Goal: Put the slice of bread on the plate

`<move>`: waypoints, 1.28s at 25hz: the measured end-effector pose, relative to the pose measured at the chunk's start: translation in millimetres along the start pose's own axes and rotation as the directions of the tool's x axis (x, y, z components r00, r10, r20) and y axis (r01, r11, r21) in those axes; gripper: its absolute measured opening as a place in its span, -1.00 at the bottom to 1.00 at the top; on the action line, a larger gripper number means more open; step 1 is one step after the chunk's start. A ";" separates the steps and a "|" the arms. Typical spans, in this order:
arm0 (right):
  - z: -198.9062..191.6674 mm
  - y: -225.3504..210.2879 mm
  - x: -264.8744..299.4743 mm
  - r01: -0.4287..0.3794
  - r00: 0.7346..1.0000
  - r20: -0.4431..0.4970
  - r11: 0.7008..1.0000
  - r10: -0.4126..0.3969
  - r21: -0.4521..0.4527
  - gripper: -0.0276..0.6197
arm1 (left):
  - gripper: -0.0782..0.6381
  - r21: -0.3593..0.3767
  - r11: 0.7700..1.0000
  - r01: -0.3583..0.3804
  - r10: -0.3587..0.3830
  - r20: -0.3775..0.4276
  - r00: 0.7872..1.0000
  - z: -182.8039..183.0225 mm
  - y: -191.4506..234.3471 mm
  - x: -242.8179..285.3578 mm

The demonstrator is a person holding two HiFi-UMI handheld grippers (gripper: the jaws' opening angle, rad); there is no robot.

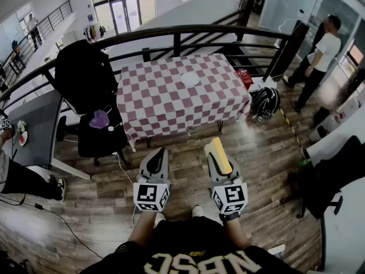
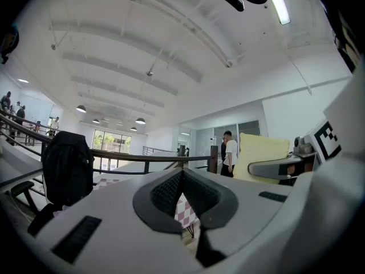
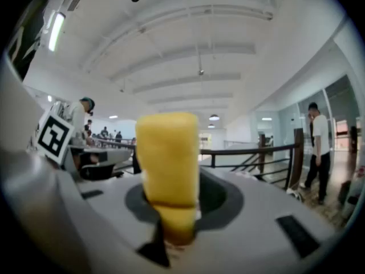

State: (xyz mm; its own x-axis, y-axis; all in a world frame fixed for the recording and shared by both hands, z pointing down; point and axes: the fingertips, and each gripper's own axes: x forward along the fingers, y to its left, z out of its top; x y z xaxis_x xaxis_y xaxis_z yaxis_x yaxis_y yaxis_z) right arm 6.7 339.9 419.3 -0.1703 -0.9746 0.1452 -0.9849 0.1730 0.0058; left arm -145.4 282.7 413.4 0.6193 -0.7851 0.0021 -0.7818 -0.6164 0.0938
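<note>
Right gripper (image 3: 170, 207) pinches yellow rectangular bread slice (image 3: 168, 158) upright, left gripper (image 2: 182, 178) closed, empty; white round plate (image 1: 190, 79) on red-checked table (image 1: 154, 104) well apart, slice may slip mid-carry

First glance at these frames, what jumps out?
The yellow slice of bread stands out most. It is clamped upright in the right gripper, low in the head view and right of centre. Straight ahead stands a table with a red-and-white checked cloth, and a white plate sits towards its far edge. The left gripper is shut with nothing in it.
</note>
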 end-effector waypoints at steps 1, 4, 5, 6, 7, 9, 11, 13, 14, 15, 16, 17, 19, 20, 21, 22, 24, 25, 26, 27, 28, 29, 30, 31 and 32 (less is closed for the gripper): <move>-1.5 2.0 0.7 -0.001 1.000 -0.001 1.000 0.001 0.000 -0.60 | -0.73 0.000 1.000 -0.001 0.001 0.000 1.000 -1.4 2.0 -1.1; -7.7 4.6 2.4 -0.004 1.000 -0.004 1.000 0.004 0.002 -0.60 | -0.73 -0.009 1.000 -0.007 0.007 -0.007 1.000 -7.5 6.8 -3.3; -10.3 3.3 2.3 -0.004 1.000 -0.006 1.000 0.004 0.005 -0.60 | -0.73 -0.015 1.000 -0.009 0.008 -0.011 1.000 -10.2 7.0 -3.5; -12.6 0.8 1.7 -0.002 1.000 -0.009 1.000 0.003 0.007 -0.60 | -0.73 -0.021 1.000 -0.010 0.010 -0.015 1.000 -12.8 6.1 -3.1; -14.5 -2.6 0.8 0.000 1.000 -0.011 1.000 0.000 0.009 -0.60 | -0.73 -0.024 1.000 -0.011 0.010 -0.018 1.000 -14.8 4.2 -2.2; -16.8 -10.3 -1.1 0.004 1.000 -0.014 1.000 -0.004 0.010 -0.60 | -0.73 -0.024 1.000 -0.010 0.009 -0.023 1.000 -16.8 -1.3 1.9; -17.6 -19.3 -3.3 0.012 1.000 -0.017 1.000 -0.012 0.008 -0.60 | -0.73 -0.019 1.000 -0.003 0.003 -0.024 1.000 -17.2 -9.6 9.1; -18.9 -32.4 -6.2 0.024 1.000 -0.018 1.000 -0.024 0.007 -0.60 | -0.73 -0.012 1.000 0.007 -0.008 -0.024 1.000 -17.7 -21.6 18.7; -20.3 -40.8 -8.0 0.031 0.999 -0.019 0.999 -0.031 0.009 -0.60 | -0.73 -0.009 1.000 0.012 -0.012 -0.025 1.000 -18.5 -28.6 24.0; -22.0 -50.5 -10.1 0.039 0.999 -0.021 0.999 -0.038 0.014 -0.60 | -0.73 -0.006 1.000 0.015 -0.015 -0.026 1.000 -19.5 -35.8 29.6; -23.2 -60.8 -12.3 0.046 0.999 -0.023 0.999 -0.045 0.020 -0.60 | -0.73 -0.003 1.000 0.017 -0.017 -0.027 0.999 -20.6 -42.8 35.5; -23.5 -71.1 -14.0 0.050 0.999 -0.024 0.998 -0.049 0.025 -0.60 | -0.73 0.000 1.000 0.019 -0.019 -0.028 0.999 -21.4 -49.5 42.0; -22.2 -88.3 -13.8 0.038 0.999 -0.010 0.999 -0.038 0.022 -0.60 | -0.73 0.011 1.000 0.028 -0.028 -0.025 0.999 -22.8 -62.1 57.0; -21.0 -94.6 -12.7 0.025 1.000 0.000 1.000 -0.025 0.011 -0.60 | -0.73 0.015 0.999 0.036 -0.036 -0.022 0.999 -24.1 -69.5 64.0; -19.4 -100.0 -12.3 0.014 1.000 0.010 1.000 -0.014 -0.004 -0.60 | -0.73 0.016 0.999 0.044 -0.044 -0.017 0.999 -25.9 -78.3 68.9; -17.8 -104.8 -11.8 0.008 1.000 0.021 1.000 -0.008 -0.018 -0.60 | -0.73 0.015 0.999 0.051 -0.051 -0.011 0.999 -28.0 -87.4 71.7; -15.5 -111.4 -5.8 0.005 0.999 0.049 1.000 -0.004 -0.021 -0.60 | -0.73 0.014 0.998 0.060 -0.060 -0.013 0.998 -34.0 -98.2 75.4; -15.1 -112.2 -1.1 -0.001 0.998 0.066 1.000 0.001 -0.005 -0.60 | -0.73 0.013 0.998 0.056 -0.056 -0.025 0.998 -38.8 -97.7 77.5; -15.6 -111.4 2.8 -0.011 0.997 0.080 1.000 0.010 0.014 -0.60 | -0.73 0.009 0.999 0.046 -0.045 -0.041 0.998 -44.6 -93.8 79.3; -17.3 -109.4 5.3 -0.027 0.996 0.085 0.999 0.024 0.028 -0.60 | -0.73 0.002 1.000 0.029 -0.029 -0.057 0.998 -50.6 -87.6 80.7; -20.1 -107.1 7.6 -0.043 0.996 0.081 0.999 0.040 0.030 -0.60 | -0.73 -0.006 1.000 0.010 -0.010 -0.070 0.997 -55.6 -80.2 82.6; -23.2 -106.1 11.1 -0.055 0.996 0.070 0.998 0.053 0.025 -0.60 | -0.73 -0.011 1.000 -0.007 0.006 -0.080 0.997 -58.9 -72.3 86.3; -26.2 -107.7 16.4 -0.057 0.997 0.057 0.998 0.056 0.019 -0.60 | -0.73 -0.012 1.000 -0.017 0.016 -0.085 0.996 -60.6 -64.8 92.7; -29.0 -112.2 23.1 -0.050 0.998 0.044 0.999 0.050 0.018 -0.60 | -0.73 -0.009 1.000 -0.019 0.018 -0.086 0.996 -61.2 -58.9 101.6; -32.4 -118.9 30.3 -0.038 0.999 0.031 0.999 0.037 0.023 -0.60 | -0.73 -0.006 1.000 -0.013 0.013 -0.085 0.996 -62.0 -55.0 112.4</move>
State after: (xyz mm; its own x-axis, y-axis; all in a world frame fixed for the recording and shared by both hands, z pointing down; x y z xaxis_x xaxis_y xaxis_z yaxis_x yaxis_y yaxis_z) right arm 119.6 294.4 455.1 -0.2078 -0.9714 0.1147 -0.9782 0.2067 -0.0221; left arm -28.3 232.1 470.2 0.6133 -0.7850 0.0879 -0.7895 -0.6057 0.0993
